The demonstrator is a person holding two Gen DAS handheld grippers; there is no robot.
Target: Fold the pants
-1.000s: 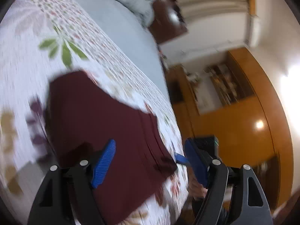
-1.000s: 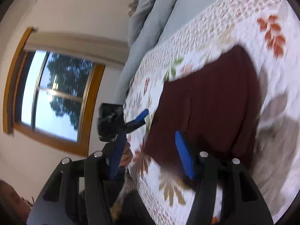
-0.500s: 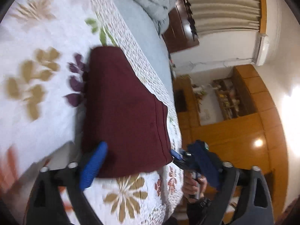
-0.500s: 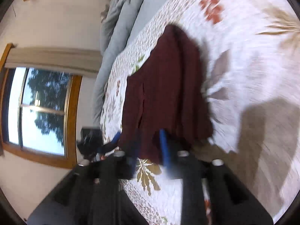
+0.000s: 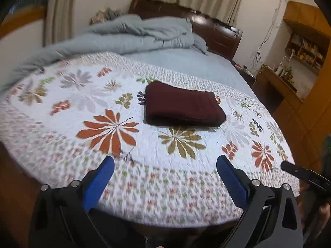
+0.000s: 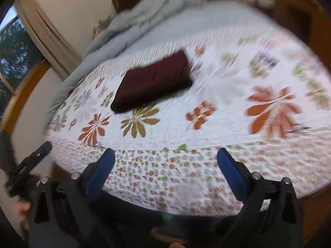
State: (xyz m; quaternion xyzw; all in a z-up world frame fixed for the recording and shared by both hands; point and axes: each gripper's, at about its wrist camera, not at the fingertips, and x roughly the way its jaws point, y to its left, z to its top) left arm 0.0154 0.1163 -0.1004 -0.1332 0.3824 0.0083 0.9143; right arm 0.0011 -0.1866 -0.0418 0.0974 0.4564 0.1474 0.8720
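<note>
The dark maroon pants [image 5: 182,105] lie folded into a compact rectangle on the floral quilt [image 5: 115,144], near the middle of the bed. They also show in the right wrist view [image 6: 153,80], blurred. My left gripper [image 5: 165,171] is open and empty, pulled back over the quilt's near edge, well short of the pants. My right gripper [image 6: 165,161] is open and empty too, back at the near edge of the bed, with the pants far ahead to the left.
A rumpled grey duvet [image 5: 140,33] lies at the head of the bed against a dark wooden headboard [image 5: 217,33]. Wooden cabinets and shelves [image 5: 304,47] stand to the right. A window with curtains [image 6: 24,47] is on the left.
Both grippers have drawn back from the folded pants to the bed's near edge and levelled out. The right gripper's jaws have spread wide. The pants stay folded on the quilt.
</note>
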